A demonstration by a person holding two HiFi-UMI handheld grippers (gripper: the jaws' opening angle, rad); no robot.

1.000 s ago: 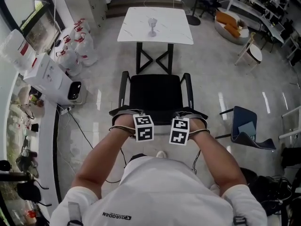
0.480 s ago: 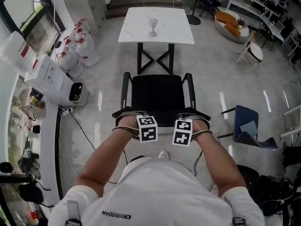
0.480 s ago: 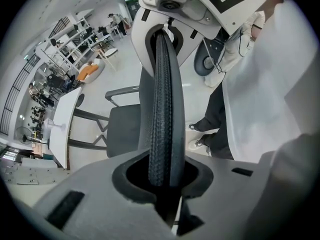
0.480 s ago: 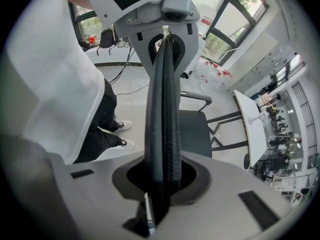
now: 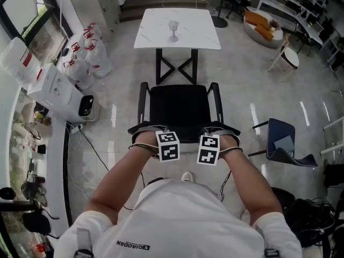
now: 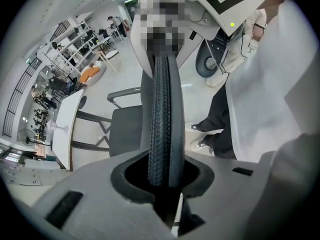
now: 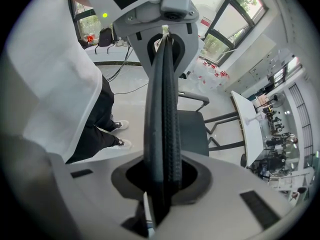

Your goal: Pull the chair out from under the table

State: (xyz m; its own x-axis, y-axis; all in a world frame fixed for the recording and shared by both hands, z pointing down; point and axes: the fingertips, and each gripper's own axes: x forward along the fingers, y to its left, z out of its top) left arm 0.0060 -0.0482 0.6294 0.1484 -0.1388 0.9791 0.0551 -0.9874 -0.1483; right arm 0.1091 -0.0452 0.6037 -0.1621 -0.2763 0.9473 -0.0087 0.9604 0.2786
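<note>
The left gripper (image 5: 164, 138) and right gripper (image 5: 209, 140) sit side by side over the backrest (image 6: 162, 109). Its top edge runs between both pairs of opening jaws, with gaps showing. The chair (image 5: 180, 109) stands ahead, clear of the table (image 5: 177, 28) beyond.

Chair (image 5: 180, 107): seat black, matt, looks like cloth. Arm frame black with a slight sheen; metal or hard plastic, cannot tell which.
Backrest edge (image 6: 161, 114): black, finely ribbed, with a smooth matt strip alongside.
Desk (image 5: 200, 34): white top, faint marble veining, polished. Legs black, matt.
Glass (image 5: 173, 30), near the desk's centre: clear, shiny.
Floor (image 5: 242, 85): pale tiles, high gloss, mirrors light streaks.
Bags (image 5: 86, 58): thin white plastic, crinkled, shiny.
Box (image 5: 54, 85): white cardboard, smooth.
Shirt (image 5: 188, 214): white cloth, matt.
</note>
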